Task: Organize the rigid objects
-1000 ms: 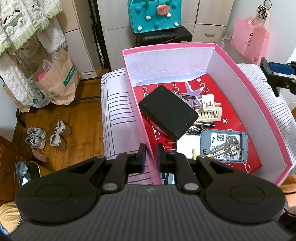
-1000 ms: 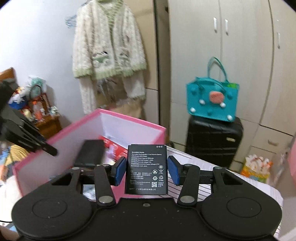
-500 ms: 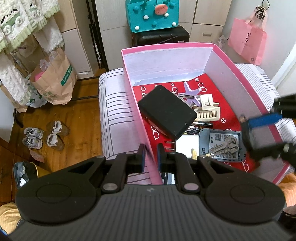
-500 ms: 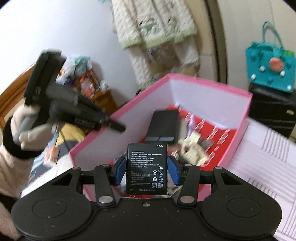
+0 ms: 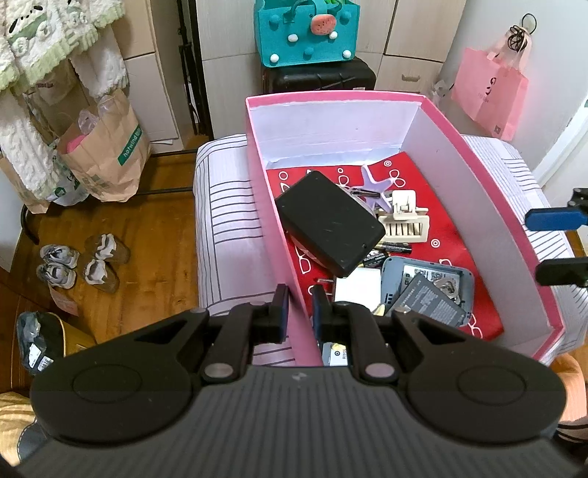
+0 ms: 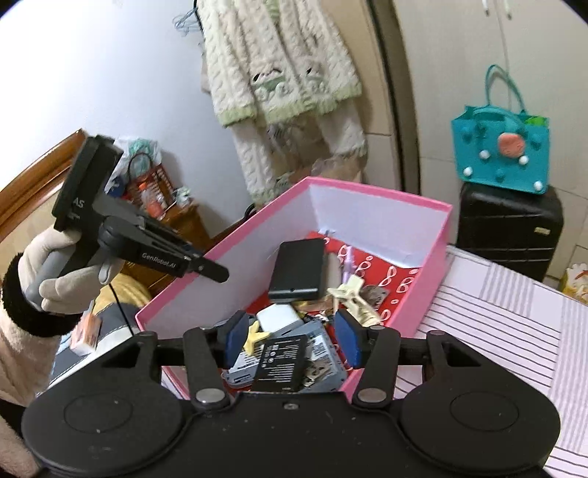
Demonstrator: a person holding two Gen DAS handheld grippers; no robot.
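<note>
An open pink box (image 5: 330,99) stands on a striped cloth. My left gripper (image 5: 299,312) is shut on its near left wall. In the right wrist view a gloved hand holds that left gripper (image 6: 211,272) at the same wall. Inside lie a black flat case (image 5: 329,226), a cream hair clip (image 5: 402,224), a purple star (image 5: 371,180) and a white charger (image 5: 358,288). A dark battery pack (image 6: 283,362) rests loose on a grey device (image 6: 323,371) with keys. My right gripper (image 6: 290,342) hangs over that corner, its jaws opening, pads clear of the battery.
The striped cloth (image 5: 228,220) covers the surface on both sides of the box. A teal bag (image 5: 305,29) sits on a black suitcase behind. A paper bag (image 5: 106,154) and shoes (image 5: 81,261) are on the wooden floor at left, a pink bag (image 5: 488,92) at right.
The right gripper swung over the box and let go of the battery pack, which now lies flat on the grey device. The left gripper has kept its hold on the wall.
</note>
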